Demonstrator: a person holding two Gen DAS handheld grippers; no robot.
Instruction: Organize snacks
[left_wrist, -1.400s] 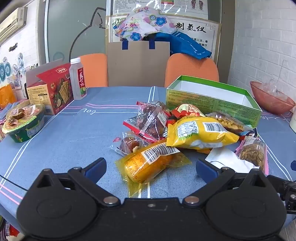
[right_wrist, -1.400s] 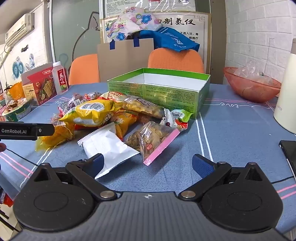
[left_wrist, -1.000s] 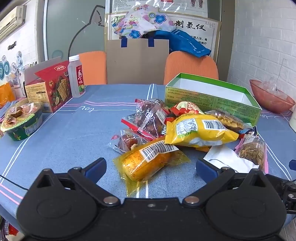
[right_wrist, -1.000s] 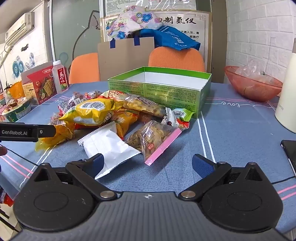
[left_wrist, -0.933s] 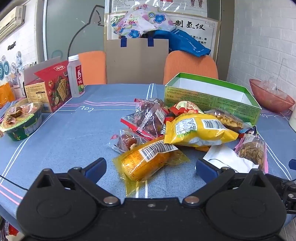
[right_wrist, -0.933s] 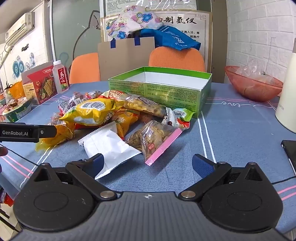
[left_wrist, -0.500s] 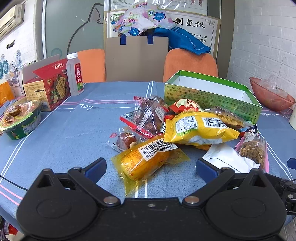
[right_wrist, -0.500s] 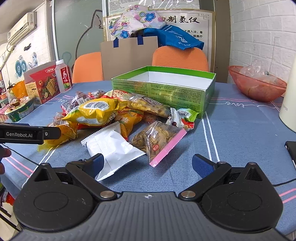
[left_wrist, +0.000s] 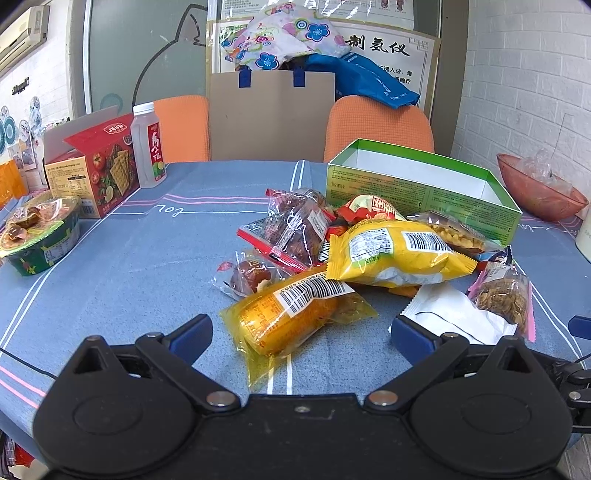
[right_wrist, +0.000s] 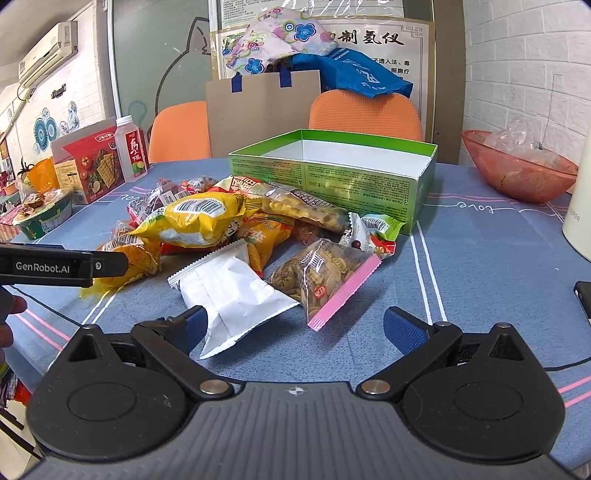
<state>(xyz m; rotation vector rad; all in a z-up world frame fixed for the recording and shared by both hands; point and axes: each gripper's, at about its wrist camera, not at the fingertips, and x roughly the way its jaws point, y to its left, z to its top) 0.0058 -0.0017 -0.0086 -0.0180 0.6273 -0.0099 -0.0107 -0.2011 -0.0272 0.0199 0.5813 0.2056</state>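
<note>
Left wrist view is showing my left gripper (left_wrist: 301, 334) with its two blue fingers (left_wrist: 192, 334) standing wide apart and holding nothing. Between them, near the front edge of the table (left_wrist: 122, 266), an orange-yellow clear packet (left_wrist: 291, 314) is lying flat with its barcode up. Just behind it a small wrapped brown sweet (left_wrist: 249, 275) is resting, and further back a red-edged bag of dark snacks (left_wrist: 295, 230) and a big yellow packet (left_wrist: 391, 254) are leaning on each other in the pile.

My right gripper (right_wrist: 295, 328) is also spread open and empty. Its left finger (right_wrist: 194, 326) is just beside the near corner of a white packet (right_wrist: 231, 293), but I cannot tell if they are touching. A clear bag with a pink strip (right_wrist: 325, 278) is lying beside the white one. Behind the pile, toward the far edge, the green box (right_wrist: 332, 177) is standing open, white inside. A red cracker box (left_wrist: 94, 168) and a bottle (left_wrist: 147, 146) are standing at the far left corner, and a pink bowl (right_wrist: 517, 166) is sitting at the far right.
</note>
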